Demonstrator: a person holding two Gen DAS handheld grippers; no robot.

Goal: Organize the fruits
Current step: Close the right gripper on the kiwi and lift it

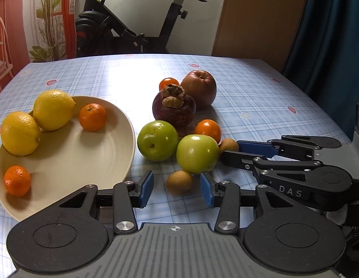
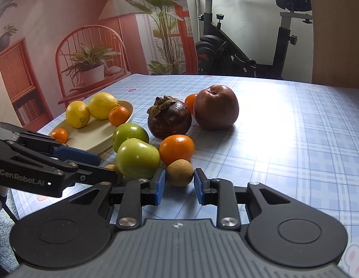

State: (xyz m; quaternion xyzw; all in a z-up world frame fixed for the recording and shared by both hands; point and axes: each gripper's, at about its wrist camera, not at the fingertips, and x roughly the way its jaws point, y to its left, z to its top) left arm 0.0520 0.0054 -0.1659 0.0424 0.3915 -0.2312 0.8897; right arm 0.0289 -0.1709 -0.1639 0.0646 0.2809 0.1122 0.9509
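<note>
Room: we're working in a home corner, exercise bike [image 1: 133, 23] parked behind a desk [image 1: 260, 97] with a blue checked cloth.

Plate: the cream plate [image 1: 130, 125] is sitting on the left side of the desk, already carrying two lemons [image 1: 52, 108] and two small oranges [image 1: 92, 117]. It looks like citrus is getting sorted there.

Loose pile: just right of the plate we're looking at two green fruits [image 1: 157, 140], a mangosteen [image 1: 173, 111], an apple [image 1: 199, 88] and two more oranges [image 1: 208, 129], all bunched together and touching.

Left gripper [image 1: 177, 188]: we're holding it low over the desk with the left brown fruit [image 1: 179, 183] sitting between its jaws. The jaws are released, with a bit of cloth showing on each side of the fruit, so nothing is gripped yet.

Right gripper [image 2: 179, 185]: we're coming in from the right, and its jaws are clenched on the right brown fruit [image 2: 179, 172], pads pressing both sides. The fruit is resting on the desk, right up against the near green fruit.

Why like this: we're guessing both hands are going for the small round ones first. They're at the pile's edge, so they're easy to reach without nudging the big fruit.

Watch out: these little guys are probably going to roll if a pad clips them off-centre.
</note>
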